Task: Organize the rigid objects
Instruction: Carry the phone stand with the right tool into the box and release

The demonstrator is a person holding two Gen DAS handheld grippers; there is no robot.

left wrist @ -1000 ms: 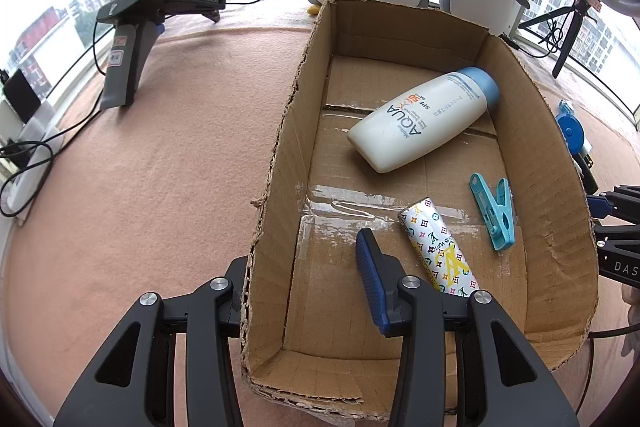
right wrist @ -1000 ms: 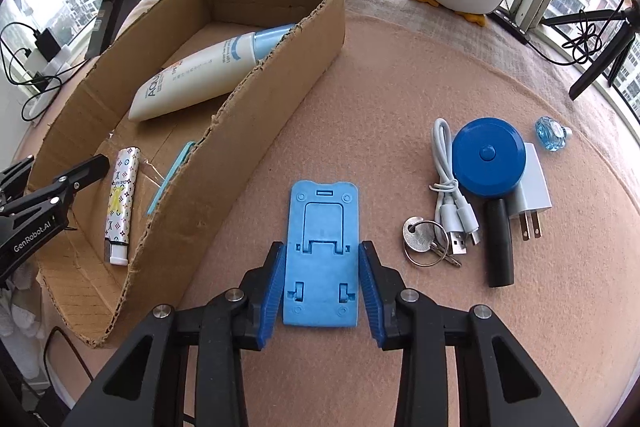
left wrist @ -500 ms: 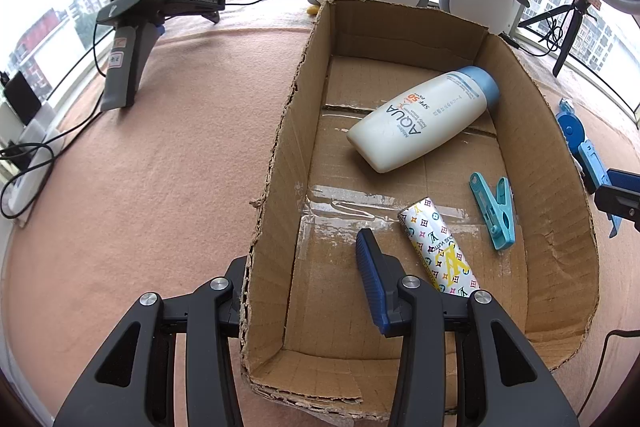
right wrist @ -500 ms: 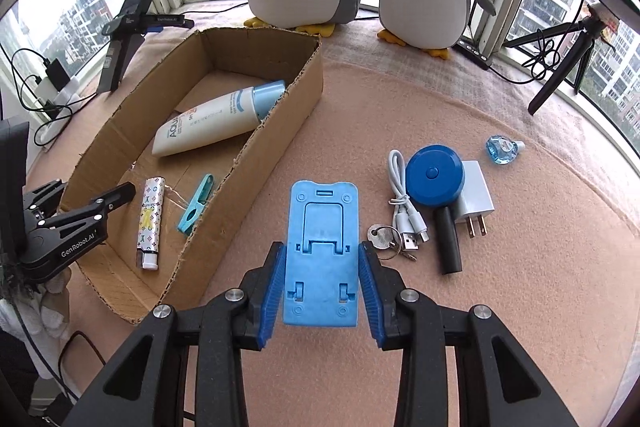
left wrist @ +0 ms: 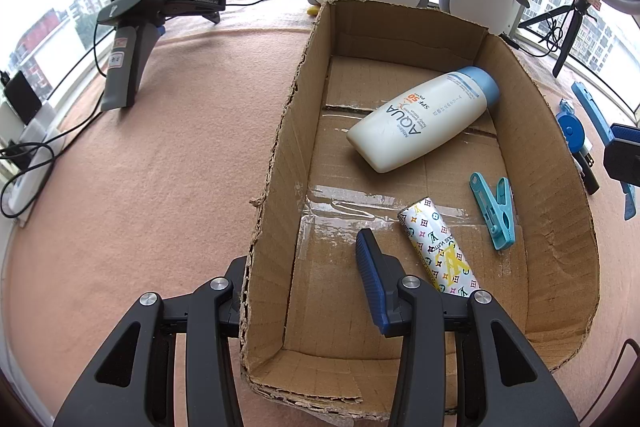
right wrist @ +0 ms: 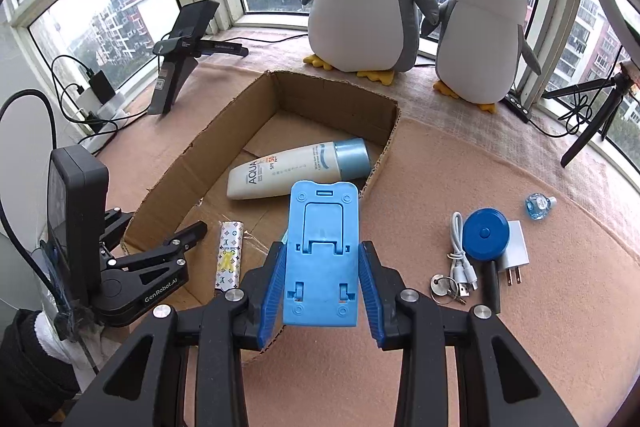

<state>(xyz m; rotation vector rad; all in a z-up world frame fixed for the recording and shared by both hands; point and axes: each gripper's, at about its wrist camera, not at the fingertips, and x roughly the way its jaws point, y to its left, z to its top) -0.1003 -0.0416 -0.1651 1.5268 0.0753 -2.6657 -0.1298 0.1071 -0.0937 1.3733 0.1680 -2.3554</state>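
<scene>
Right wrist: phone stand point(right wrist: 321, 251) btwn right gripper point(right wrist: 320, 301) fingers, above box point(right wrist: 192, 163)

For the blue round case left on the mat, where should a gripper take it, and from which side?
Probably grip the round case across its rim from above. It lies flat, the cable and charger crowd its sides, and it overlaps the black handle.

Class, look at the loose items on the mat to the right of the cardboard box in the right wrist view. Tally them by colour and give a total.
Blue: 2 - round blue case, small blue bottle
White: 2 - USB cable, wall plug
Black: 1 - black cylinder
Silver: 1 - key ring
Total: 6
</scene>
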